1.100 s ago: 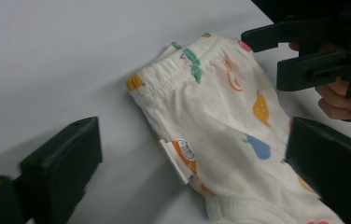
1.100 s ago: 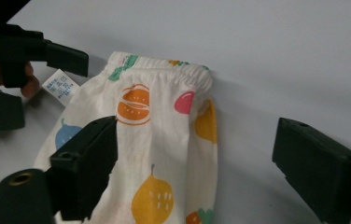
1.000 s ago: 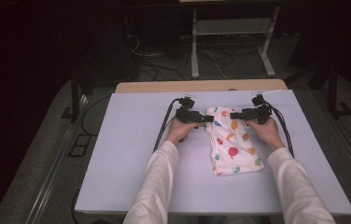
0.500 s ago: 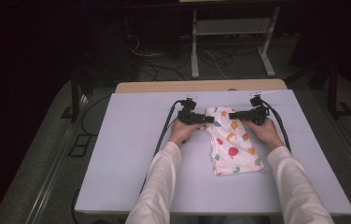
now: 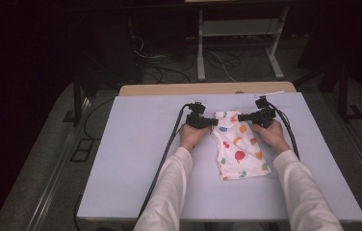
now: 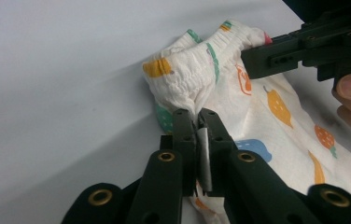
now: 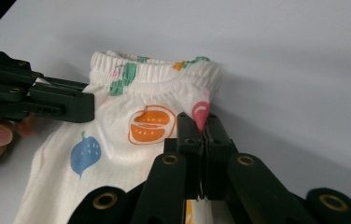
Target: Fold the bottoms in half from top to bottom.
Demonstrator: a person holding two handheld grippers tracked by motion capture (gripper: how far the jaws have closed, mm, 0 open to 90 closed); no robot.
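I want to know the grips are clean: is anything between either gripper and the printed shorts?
Nothing visible. The left gripper and the right gripper are each shut directly on the shorts near the waistband, on the bare table.

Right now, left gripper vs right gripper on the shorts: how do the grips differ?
The left gripper pinches the waistband corner at the shorts' left edge; the right gripper pinches the opposite corner. The left bites bunched, gathered elastic; the right bites a flatter fold by a pink print. Both are shut on fabric, jaws pointing toward each other.
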